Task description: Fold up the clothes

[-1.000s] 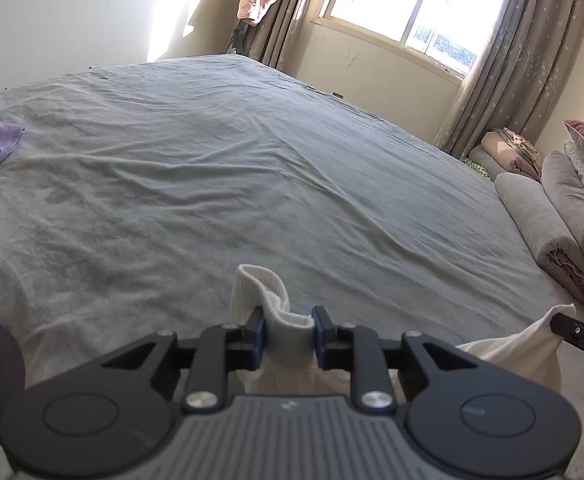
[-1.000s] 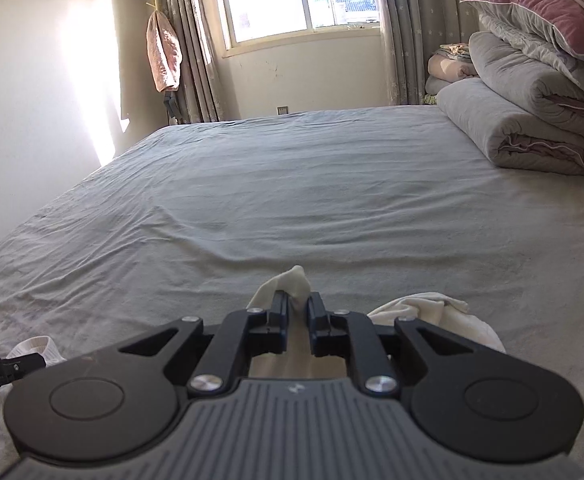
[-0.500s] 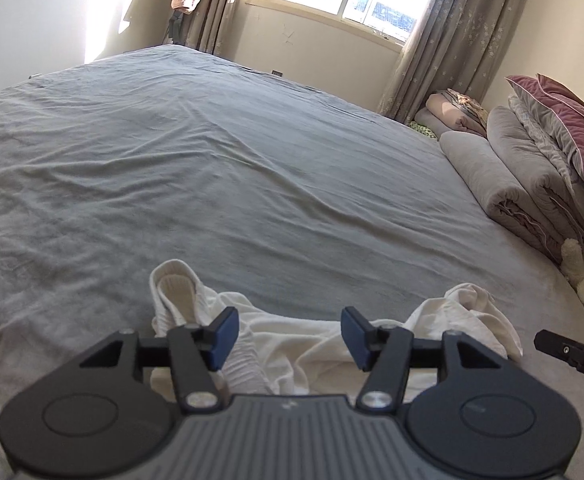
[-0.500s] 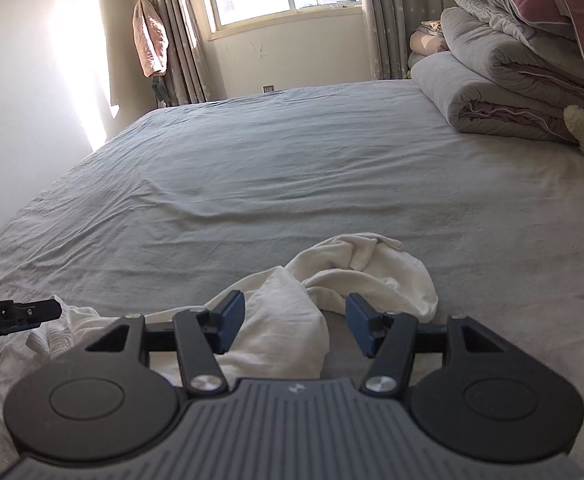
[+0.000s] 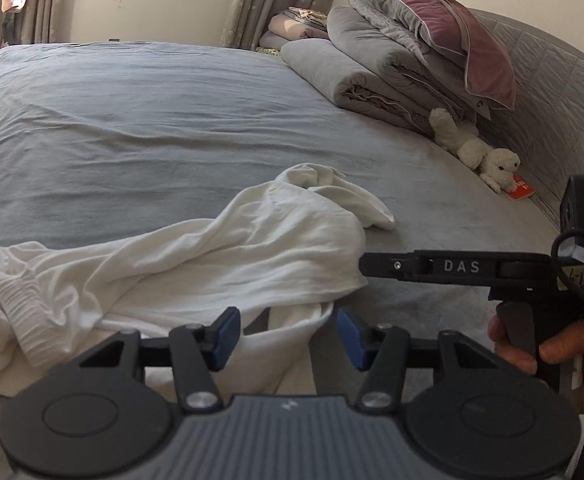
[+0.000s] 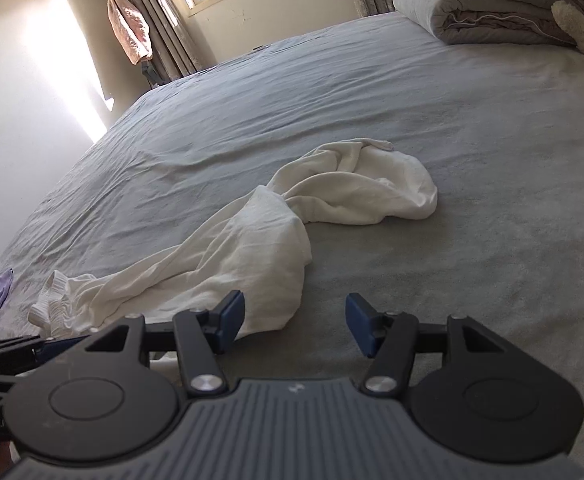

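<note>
Both my grippers, left (image 5: 287, 333) and right (image 6: 295, 322), were gaping about halfway, just opened, gripping nothing. The white garment (image 5: 195, 264) lay bunched and twisted on the grey bed (image 6: 472, 152) right ahead of them. Grabbing a random bunch would probably've folded the twist in.

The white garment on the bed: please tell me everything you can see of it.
The white garment is thin, soft-looking fabric, with a ribbed, gathered part at one end. It lies unfolded and crumpled in a long, twisted strip on the grey bed sheet, its far end bunched in a loose heap. Neither gripper holds it: the left gripper stands open over its near edge, the right gripper open beside it.
</note>
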The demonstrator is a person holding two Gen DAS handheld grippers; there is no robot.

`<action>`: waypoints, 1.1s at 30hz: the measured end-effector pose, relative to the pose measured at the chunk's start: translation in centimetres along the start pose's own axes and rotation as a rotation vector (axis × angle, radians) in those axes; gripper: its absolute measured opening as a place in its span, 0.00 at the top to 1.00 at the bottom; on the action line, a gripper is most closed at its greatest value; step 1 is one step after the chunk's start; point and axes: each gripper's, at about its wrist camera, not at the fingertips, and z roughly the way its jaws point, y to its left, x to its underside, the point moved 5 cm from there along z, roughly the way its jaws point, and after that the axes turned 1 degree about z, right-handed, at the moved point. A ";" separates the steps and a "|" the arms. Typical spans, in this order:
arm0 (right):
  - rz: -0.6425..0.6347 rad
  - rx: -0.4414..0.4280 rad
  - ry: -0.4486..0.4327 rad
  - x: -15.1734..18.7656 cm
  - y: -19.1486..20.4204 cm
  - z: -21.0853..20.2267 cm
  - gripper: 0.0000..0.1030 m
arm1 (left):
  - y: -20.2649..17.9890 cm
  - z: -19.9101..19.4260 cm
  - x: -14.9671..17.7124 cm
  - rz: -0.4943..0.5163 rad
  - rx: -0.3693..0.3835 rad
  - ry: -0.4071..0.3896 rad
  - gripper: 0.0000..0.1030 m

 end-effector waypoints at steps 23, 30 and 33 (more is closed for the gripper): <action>-0.265 0.049 -0.146 -7.7 6.9 0.0 0.85 | 1.9 -1.5 0.1 -0.033 0.048 0.053 0.96; -0.138 0.033 -0.050 -3.5 4.0 1.5 0.36 | 3.3 -1.8 0.0 -0.092 0.005 0.050 0.96; -0.074 0.040 0.003 -1.8 2.7 2.1 0.35 | 4.0 -1.6 0.2 -0.110 -0.019 0.057 0.96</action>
